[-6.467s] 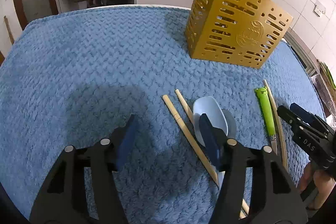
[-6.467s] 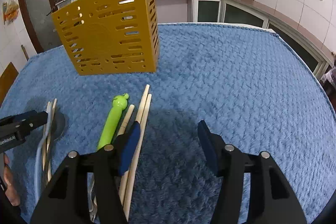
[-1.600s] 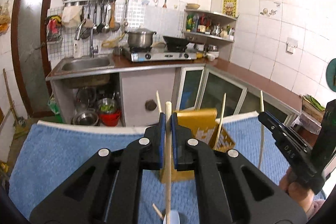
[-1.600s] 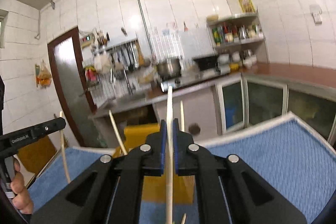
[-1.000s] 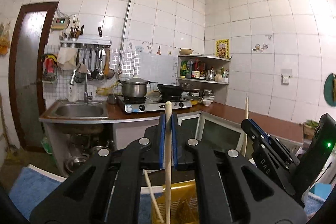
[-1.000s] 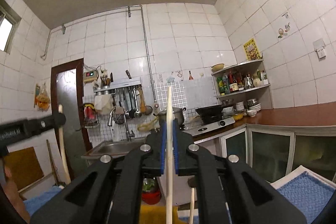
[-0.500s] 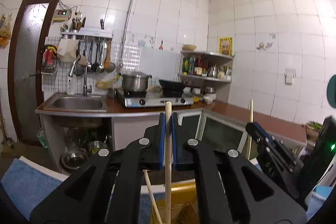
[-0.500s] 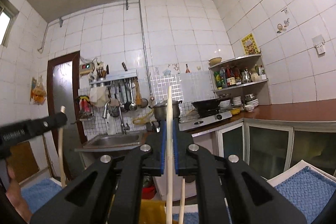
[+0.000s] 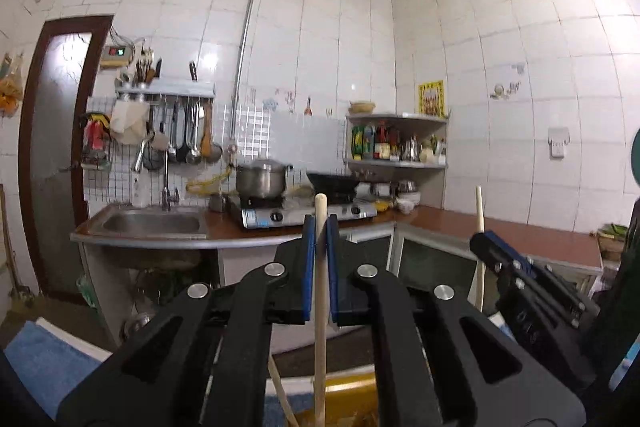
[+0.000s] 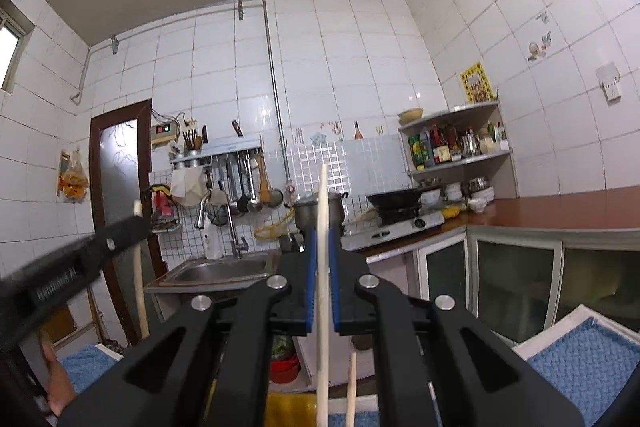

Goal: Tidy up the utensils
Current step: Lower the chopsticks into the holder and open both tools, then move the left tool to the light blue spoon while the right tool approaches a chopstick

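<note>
Left chopstick (image 9: pixel 320 307): wooden, upright, clamped between the blue pads (image 9: pixel 308 267) of the left gripper (image 9: pixel 320 259); top end sticks out above the pads, lower end runs down toward the yellow holder (image 9: pixel 344 403) at the bottom edge of the left view. Whether the tip is inside the holder cannot be told. A second stick (image 9: pixel 282 395) leans in the same area.

Right chopstick (image 10: pixel 323 287): pale, upright, clenched between the pads of the right gripper (image 10: pixel 322 275); lower end passes down beside another upright stick (image 10: pixel 351 387), above a yellow patch of the holder (image 10: pixel 288 409).

Both grippers raised, cameras level with the kitchen. Each shows in the other's view, gripping its stick.

Blue textured mat (image 10: pixel 580 367) low in frame. Behind: sink (image 9: pixel 152 223), gas stove (image 9: pixel 296 213) with steel pot (image 9: pixel 262 181), hanging ladles (image 9: pixel 188 135), corner shelf of bottles (image 9: pixel 396 147), white tiled walls.
</note>
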Tool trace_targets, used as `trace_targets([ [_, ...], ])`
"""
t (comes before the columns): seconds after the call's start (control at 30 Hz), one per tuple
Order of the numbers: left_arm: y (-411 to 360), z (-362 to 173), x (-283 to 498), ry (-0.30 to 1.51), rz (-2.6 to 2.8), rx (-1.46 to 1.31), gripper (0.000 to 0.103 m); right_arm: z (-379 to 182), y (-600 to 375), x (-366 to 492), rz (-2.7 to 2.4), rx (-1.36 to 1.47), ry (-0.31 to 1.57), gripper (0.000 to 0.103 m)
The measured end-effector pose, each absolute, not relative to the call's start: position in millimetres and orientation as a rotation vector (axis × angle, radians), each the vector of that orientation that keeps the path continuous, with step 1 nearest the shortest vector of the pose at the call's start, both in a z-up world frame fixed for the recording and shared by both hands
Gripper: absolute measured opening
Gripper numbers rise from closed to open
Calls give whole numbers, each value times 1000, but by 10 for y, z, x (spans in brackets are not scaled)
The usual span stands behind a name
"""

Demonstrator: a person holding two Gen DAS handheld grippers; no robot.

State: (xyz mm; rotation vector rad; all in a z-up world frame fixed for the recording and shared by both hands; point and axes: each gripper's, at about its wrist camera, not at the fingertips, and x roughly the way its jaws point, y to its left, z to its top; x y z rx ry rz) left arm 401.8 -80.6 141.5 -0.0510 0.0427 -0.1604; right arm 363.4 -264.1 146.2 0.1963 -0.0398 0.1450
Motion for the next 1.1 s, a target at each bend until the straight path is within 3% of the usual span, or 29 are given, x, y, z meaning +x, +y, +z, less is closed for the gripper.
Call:
trace_targets([
  [0.53, -527, 662, 3951, 345, -169, -54, 6, 932, -2556, 3420, 150, 132, 153, 7],
  [0.57, -519, 651, 3942, 363, -172, -60, 16, 933, -2559, 3411, 152, 136, 181, 8],
  [0.6, -482, 657, 3928, 395, -170, -73, 33, 939, -2568, 3392, 151, 137, 212, 12],
  [0.7, -380, 690, 3821, 440, -138, -92, 56, 992, -2614, 3252, 131, 135, 260, 54],
  [0.9, -249, 641, 3459, 564, -94, -51, 85, 1003, -2726, 2901, 80, 123, 389, 55],
  [1.1, -169, 329, 3119, 712, -90, -15, 98, 698, -2736, 2604, 46, 100, 606, 67],
])
